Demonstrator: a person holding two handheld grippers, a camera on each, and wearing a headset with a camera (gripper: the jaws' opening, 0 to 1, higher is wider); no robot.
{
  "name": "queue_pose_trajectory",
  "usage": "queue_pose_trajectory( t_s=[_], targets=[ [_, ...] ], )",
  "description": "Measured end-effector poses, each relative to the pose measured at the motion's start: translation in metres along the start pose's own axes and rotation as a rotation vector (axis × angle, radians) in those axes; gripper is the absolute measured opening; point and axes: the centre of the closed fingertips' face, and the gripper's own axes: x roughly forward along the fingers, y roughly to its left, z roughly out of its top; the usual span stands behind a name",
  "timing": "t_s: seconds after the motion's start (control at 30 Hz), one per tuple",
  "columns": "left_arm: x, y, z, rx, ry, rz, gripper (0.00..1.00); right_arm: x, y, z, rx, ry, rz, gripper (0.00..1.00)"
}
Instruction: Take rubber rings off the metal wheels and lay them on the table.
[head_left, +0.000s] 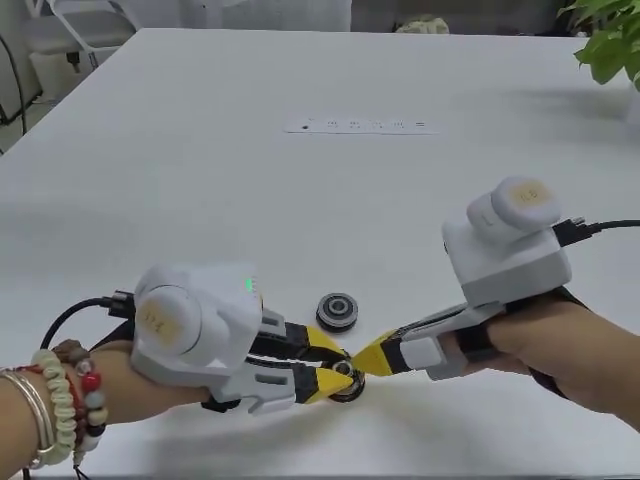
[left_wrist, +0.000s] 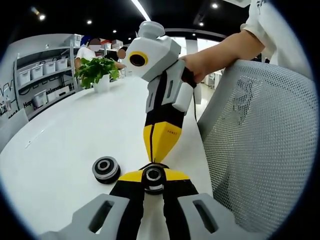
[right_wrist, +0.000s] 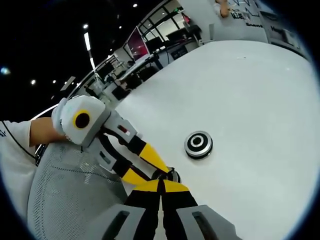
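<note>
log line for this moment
left gripper: shut on wheel | right gripper: shut, tip at that wheel | second wheel: free on table

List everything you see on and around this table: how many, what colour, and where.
Round metal wheel with black rubber ring: one, silver and black, lying free on the table behind the grippers.
Second wheel: one, same colours, between the left gripper's jaws.
Table: one, white.
Strip with small dark marks: one, white, far middle of the table.
Leafy plant: one, green, far right.
Mesh chair: one, grey, beside the table.
Beaded bracelets: several, red and beige, left wrist.
Left gripper: white, black, yellow; shut on second wheel.
Right gripper: same colours; tips together at it.
</note>
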Motion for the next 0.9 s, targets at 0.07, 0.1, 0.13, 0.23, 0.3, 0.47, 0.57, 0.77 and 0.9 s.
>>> queue_pose_trajectory(
  t_s=[0.07,0.1,0.13,0.23,0.3,0.47,0.57,0.77,0.9],
  targets=[
    [-0.0003,0.0002,-0.0001,0.001,-0.007,-0.001,0.08,-0.0004,-0.0009,-0.0002,0.011,-0.002,0.000,0.00],
    [-0.0004,0.0003,-0.0001,-0.002,-0.009,0.000,0.08,-0.0002,-0.0001,0.0002,0.013,-0.003,0.004,0.00],
    [-0.0004,0.0003,-0.0001,-0.001,-0.009,0.000,0.08,0.0001,0.0006,0.0004,0.014,-0.003,0.005,0.00],
    [-0.0004,0.0000,0.0001,0.003,-0.008,-0.001,0.08,0.0000,0.0032,0.0031,0.031,-0.015,0.019,0.00],
    [-0.0004,-0.0001,0.0001,0.002,-0.009,-0.001,0.08,-0.0008,0.0023,0.0041,0.040,-0.023,0.023,0.00],
    [0.0001,-0.0002,0.0003,0.002,-0.010,-0.002,0.08,-0.0017,-0.0007,0.0038,0.059,-0.027,0.023,0.00],
    [0.0001,-0.0002,0.0001,-0.002,-0.009,0.000,0.08,-0.0010,-0.0023,0.0026,0.062,-0.024,0.014,0.00],
    [0.0002,-0.0001,0.0003,0.005,-0.005,0.005,0.08,0.0010,-0.0064,-0.0022,0.034,0.001,-0.018,0.00],
    [0.0007,0.0001,0.0007,-0.014,0.006,0.009,0.08,0.0018,-0.0059,-0.0026,0.018,0.001,-0.021,0.00]
  ],
)
